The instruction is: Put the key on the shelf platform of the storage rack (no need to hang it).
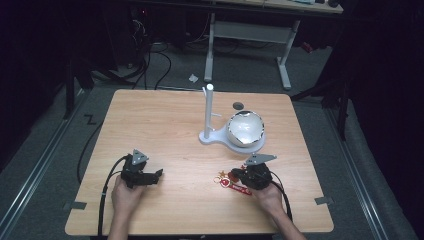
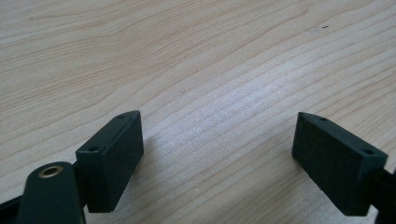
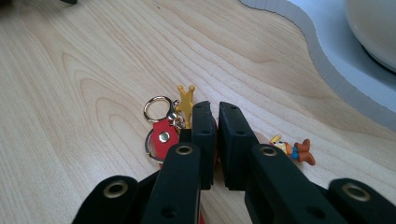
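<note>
The right claw (image 3: 212,140) gripped the keychain (image 3: 163,135) on the bench (image 1: 165,125). The left claw (image 2: 217,154) gaped wide, empty. A stand (image 1: 208,115) and bowl (image 1: 245,128) stood just beyond.

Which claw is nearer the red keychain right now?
Right. The right claw is closed on the red keychain; the left claw rests open on bare table, well off to its left.

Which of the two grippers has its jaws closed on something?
The right gripper, clamped on the red keychain. The left gripper has jaws wide apart over bare table.
</note>
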Available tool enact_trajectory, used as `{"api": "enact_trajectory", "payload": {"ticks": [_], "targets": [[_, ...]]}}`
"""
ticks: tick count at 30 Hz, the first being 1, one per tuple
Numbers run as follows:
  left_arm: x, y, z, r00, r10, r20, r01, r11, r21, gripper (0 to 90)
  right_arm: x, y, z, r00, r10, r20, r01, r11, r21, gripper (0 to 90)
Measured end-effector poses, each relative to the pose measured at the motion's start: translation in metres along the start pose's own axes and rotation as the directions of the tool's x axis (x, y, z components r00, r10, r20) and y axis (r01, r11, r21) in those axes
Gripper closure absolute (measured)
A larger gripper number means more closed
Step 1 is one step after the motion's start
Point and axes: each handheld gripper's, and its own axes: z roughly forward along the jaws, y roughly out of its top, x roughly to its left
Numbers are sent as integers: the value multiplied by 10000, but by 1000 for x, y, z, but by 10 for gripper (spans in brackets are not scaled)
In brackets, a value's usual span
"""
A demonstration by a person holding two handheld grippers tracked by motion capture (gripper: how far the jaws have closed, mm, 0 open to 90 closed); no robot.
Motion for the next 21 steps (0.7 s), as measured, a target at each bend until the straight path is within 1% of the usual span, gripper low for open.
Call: {"api": "enact_trajectory", "payload": {"ticks": [4,5,9,10,14,16,17,21], "targets": [[0,0,0,10000,-24,3,24,10000,-10,168,-1,0,-2,10000,1,-84,-2,9999,-128,859],[0,0,0,10000,-23,4,23,10000,-10,169,-1,0,-3,9999,63,-91,-64,9999,-151,860],[0,0,0,10000,-24,3,24,10000,-12,168,-2,2,-8,10000,18,-50,-20,9995,-300,860],[0,0,0,10000,-27,3,27,10000,-15,168,-2,3,-12,10000,-30,-41,28,9991,-429,860],[0,0,0,10000,0,0,0,10000,1,168,-1,9,-19,9998,-195,91,200,9981,-576,861],[0,0,0,10000,-25,3,25,10000,-11,169,-1,9,-21,9997,-214,80,219,9977,-639,861],[0,0,0,10000,-23,3,23,10000,-11,168,-2,10,-24,9998,-168,56,171,9974,-697,861],[0,0,0,10000,-24,3,24,10000,-14,168,-5,14,-33,9994,-272,195,288,9958,-868,861]]}}
